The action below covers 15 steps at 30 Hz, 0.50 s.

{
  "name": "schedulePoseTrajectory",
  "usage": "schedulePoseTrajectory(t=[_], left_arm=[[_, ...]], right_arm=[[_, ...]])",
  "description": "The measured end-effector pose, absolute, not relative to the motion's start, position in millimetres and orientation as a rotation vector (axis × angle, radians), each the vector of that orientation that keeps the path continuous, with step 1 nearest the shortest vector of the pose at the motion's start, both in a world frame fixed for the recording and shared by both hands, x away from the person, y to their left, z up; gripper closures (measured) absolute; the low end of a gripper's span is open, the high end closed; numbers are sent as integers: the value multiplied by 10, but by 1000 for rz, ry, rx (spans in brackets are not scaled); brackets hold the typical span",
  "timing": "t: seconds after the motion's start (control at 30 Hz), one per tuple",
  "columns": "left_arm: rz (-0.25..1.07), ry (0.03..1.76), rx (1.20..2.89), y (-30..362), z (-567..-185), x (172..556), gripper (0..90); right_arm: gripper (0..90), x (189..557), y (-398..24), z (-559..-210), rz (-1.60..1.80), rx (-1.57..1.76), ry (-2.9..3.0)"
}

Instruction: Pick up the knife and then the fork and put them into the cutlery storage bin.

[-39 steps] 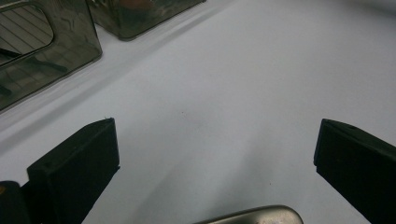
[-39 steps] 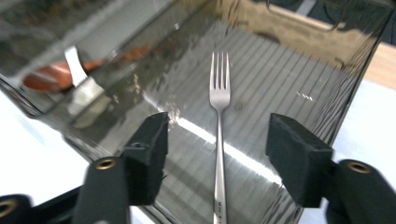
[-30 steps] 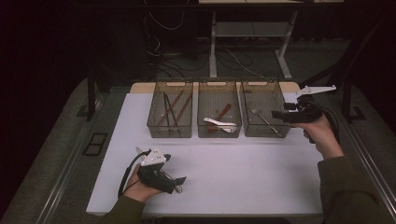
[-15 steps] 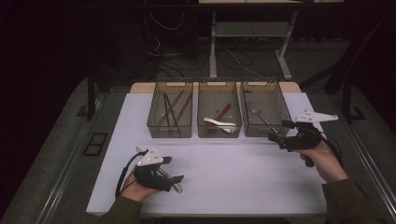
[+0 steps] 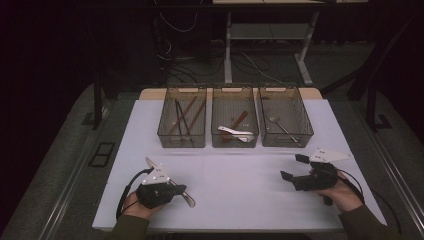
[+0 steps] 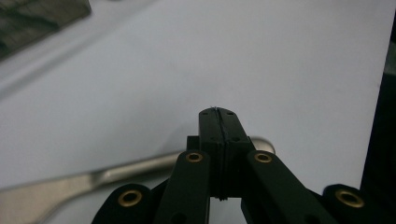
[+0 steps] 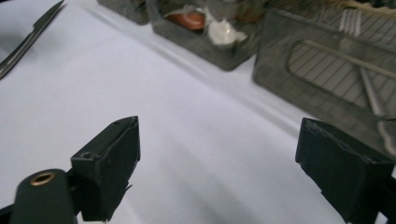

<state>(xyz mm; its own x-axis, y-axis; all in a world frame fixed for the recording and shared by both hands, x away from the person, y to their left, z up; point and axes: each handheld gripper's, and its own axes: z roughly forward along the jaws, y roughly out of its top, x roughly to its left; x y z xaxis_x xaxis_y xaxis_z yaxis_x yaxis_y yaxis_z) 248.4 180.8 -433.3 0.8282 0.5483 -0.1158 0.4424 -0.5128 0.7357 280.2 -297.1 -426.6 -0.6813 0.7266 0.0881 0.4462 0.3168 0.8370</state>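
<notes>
My left gripper (image 5: 178, 190) rests low at the near left of the white table (image 5: 240, 175). Its jaws have just been closing, and its pads (image 6: 218, 122) now meet with only a thin seam between them. A metal utensil (image 6: 98, 179) lies on the table under those jaws, its rounded end (image 5: 189, 200) poking out past them. I cannot tell whether it is pinched. My right gripper (image 5: 294, 167) hovers at the near right. Its jaws have just been opening and now stand wide with nothing between them (image 7: 219, 123).
Three dark mesh bins stand in a row at the back. The left bin (image 5: 182, 137) holds chopsticks, the middle bin (image 5: 235, 140) a white spoon and a brown one, the right bin (image 5: 300, 135) a fork. A knife-like blade (image 7: 28, 39) lies far left in the right gripper view.
My right gripper has come from beside the right bin toward the near edge and lower. The left gripper's jaws have gone from spread to shut without the hand shifting.
</notes>
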Motion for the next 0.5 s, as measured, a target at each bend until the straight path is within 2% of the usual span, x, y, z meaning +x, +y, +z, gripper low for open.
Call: schedulePoseTrajectory(t=[0.2, 0.5], left_arm=[[130, 747, 2216, 1838, -4417, 2470, 891], [116, 672, 2260, 1670, -4457, 2611, 892]], right_arm=[[138, 2742, -2924, -4325, 1316, 1028, 2314], [138, 2764, -2923, -4343, 1307, 1039, 2313]])
